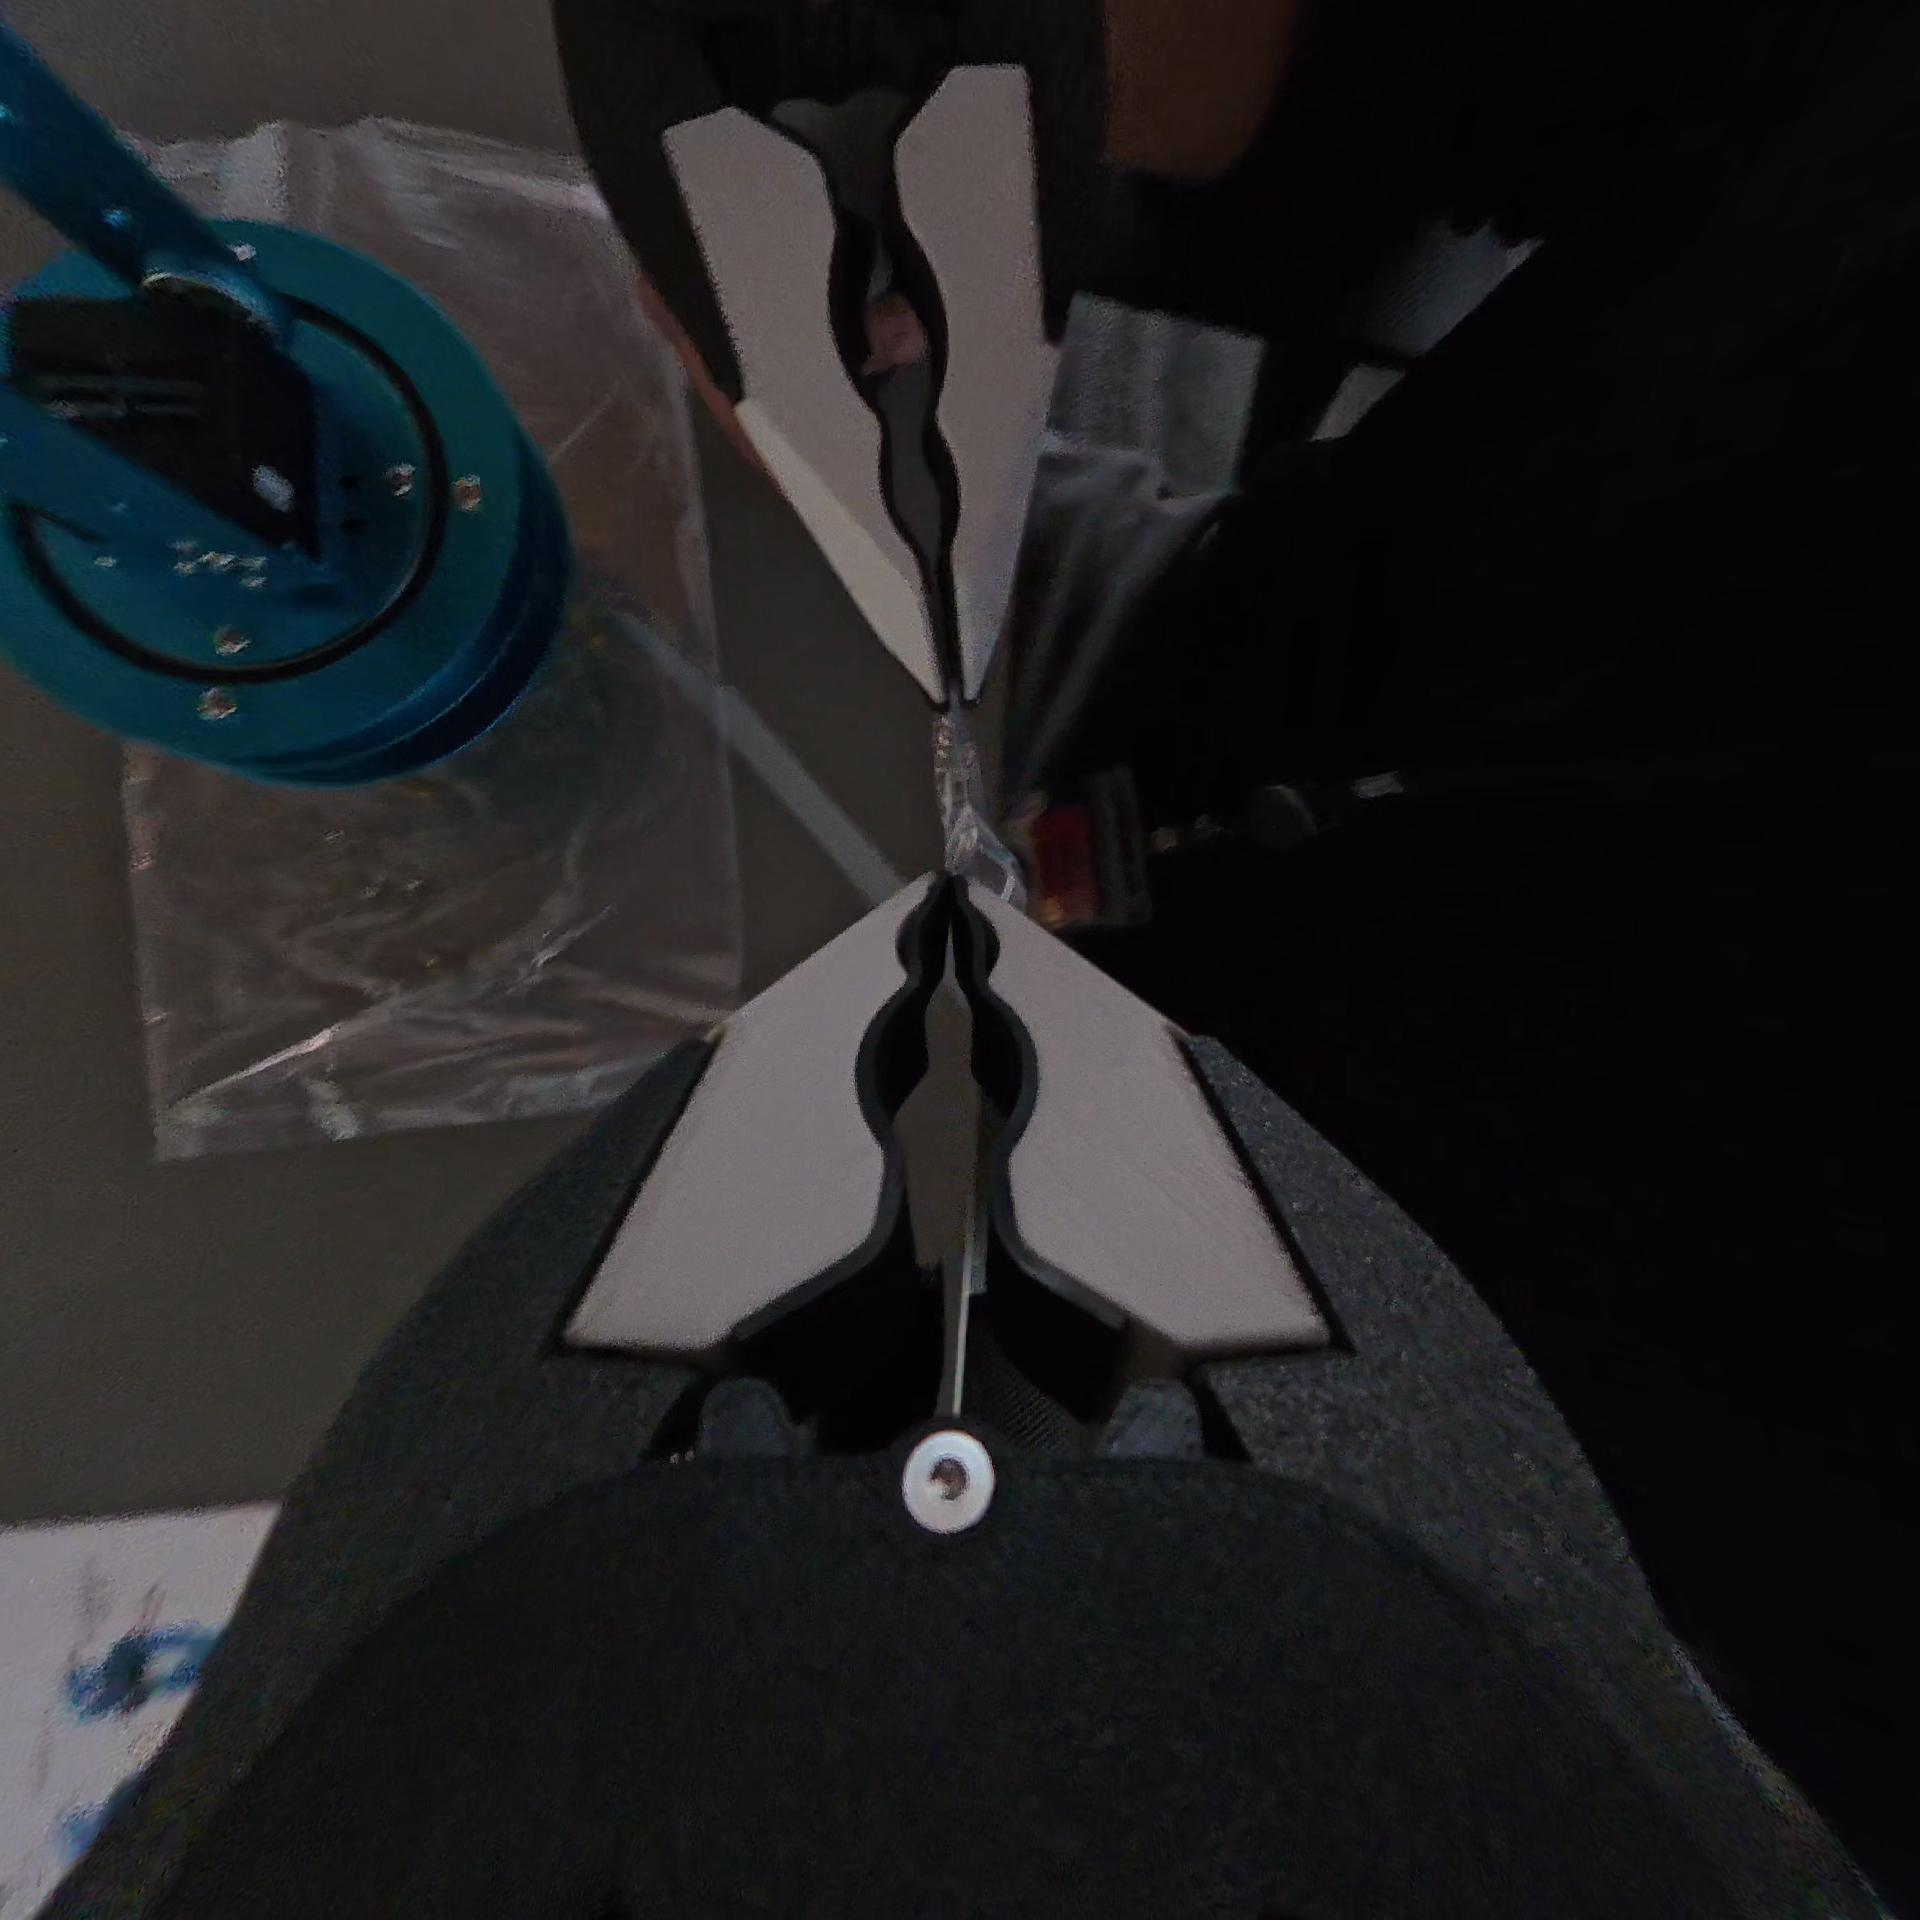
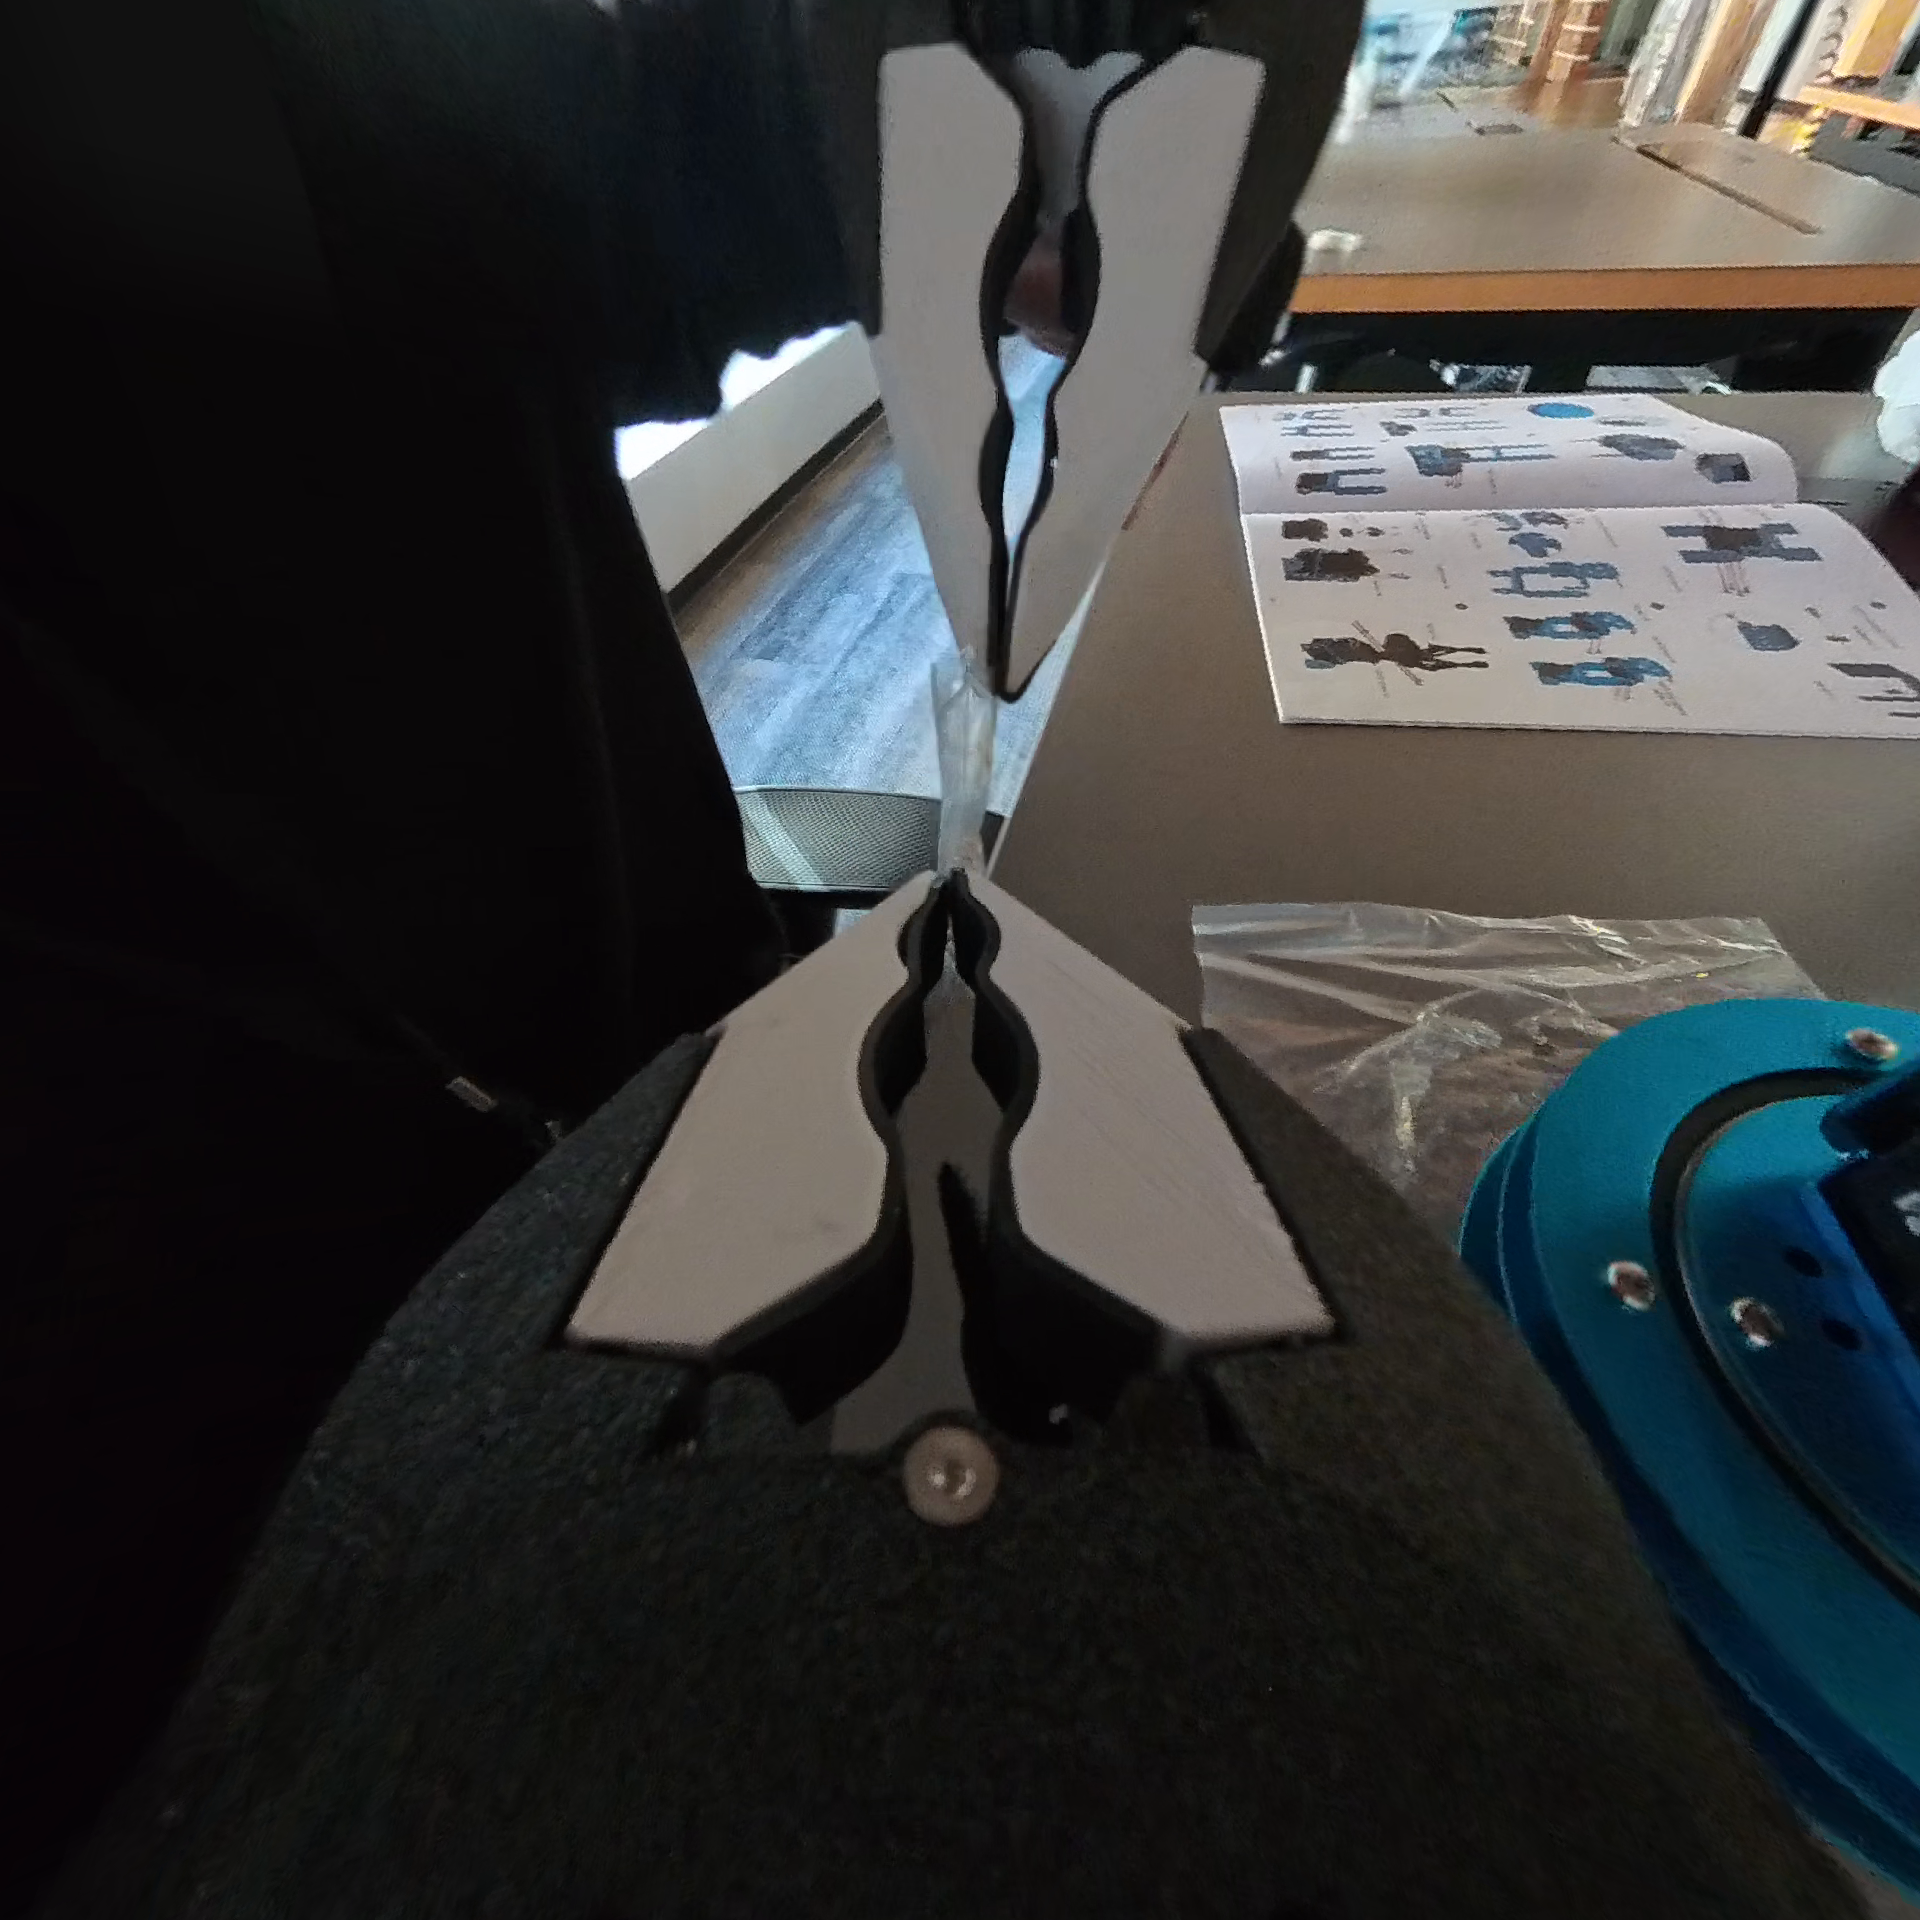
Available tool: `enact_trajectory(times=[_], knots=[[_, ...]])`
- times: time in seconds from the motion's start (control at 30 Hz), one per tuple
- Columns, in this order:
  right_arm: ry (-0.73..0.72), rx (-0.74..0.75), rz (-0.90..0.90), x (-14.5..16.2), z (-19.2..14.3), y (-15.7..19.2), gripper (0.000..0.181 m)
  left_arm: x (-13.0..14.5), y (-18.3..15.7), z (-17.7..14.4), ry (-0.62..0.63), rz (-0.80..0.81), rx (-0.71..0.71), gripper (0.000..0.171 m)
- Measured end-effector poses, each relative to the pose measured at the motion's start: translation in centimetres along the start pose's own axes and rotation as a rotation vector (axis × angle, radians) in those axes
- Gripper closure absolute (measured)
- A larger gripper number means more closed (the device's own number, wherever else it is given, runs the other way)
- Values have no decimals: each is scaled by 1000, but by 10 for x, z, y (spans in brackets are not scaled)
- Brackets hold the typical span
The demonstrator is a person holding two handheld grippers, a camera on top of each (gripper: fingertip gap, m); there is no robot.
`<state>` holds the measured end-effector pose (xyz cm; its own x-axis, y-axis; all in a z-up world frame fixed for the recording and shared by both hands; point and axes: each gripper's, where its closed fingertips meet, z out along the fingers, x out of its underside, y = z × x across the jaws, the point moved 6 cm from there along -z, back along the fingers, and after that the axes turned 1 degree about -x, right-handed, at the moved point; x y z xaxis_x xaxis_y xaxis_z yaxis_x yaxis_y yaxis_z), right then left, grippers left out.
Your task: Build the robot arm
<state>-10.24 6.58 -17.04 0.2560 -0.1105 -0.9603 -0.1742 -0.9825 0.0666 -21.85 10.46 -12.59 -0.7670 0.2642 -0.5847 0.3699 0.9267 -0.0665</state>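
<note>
1. Pinching a small strip of clear plastic (image 1: 961,800), my left hand-held gripper (image 1: 951,881) has its tips pressed together on the strip's near end.
2. My right hand-held gripper (image 2: 951,881) is closed the same way on the strip's other end, and in the left wrist view it shows tip to tip with mine (image 1: 956,694).
3. The strip (image 2: 961,769) runs straight between the 2 pairs of tips, held in the air off the edge of the bench (image 2: 1351,810).
4. A crumpled clear plastic bag (image 1: 416,831) lies flat on the bench to the left of my left hand-held gripper.
5. A blue round assembly (image 1: 260,499) with small screws stands on that bag, near but not touching the hand-held grippers.
6. An open booklet (image 2: 1558,582) of blue and black diagrams lies farther along the bench.
7. Dark clothing (image 2: 364,520) fills the side by the held strip.
</note>
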Motion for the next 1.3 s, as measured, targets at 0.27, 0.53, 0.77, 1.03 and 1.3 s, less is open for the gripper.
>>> enact_trajectory(times=[0.27,0.53,0.77,1.03,1.3], knots=[[-26,47,66,-9,24,-12,181,24,-9,-17,-102,54,-170,171],[-181,-53,159,-20,25,-17,167,27,-4,-44,-313,52,-117,171],[-204,-54,203,-23,35,-25,163,28,8,-51,-436,25,-66,171],[-232,0,212,-25,34,-33,165,26,22,-53,-497,-4,-67,171],[-370,29,295,-26,3,-41,179,17,33,-51,-553,-54,-56,171]])
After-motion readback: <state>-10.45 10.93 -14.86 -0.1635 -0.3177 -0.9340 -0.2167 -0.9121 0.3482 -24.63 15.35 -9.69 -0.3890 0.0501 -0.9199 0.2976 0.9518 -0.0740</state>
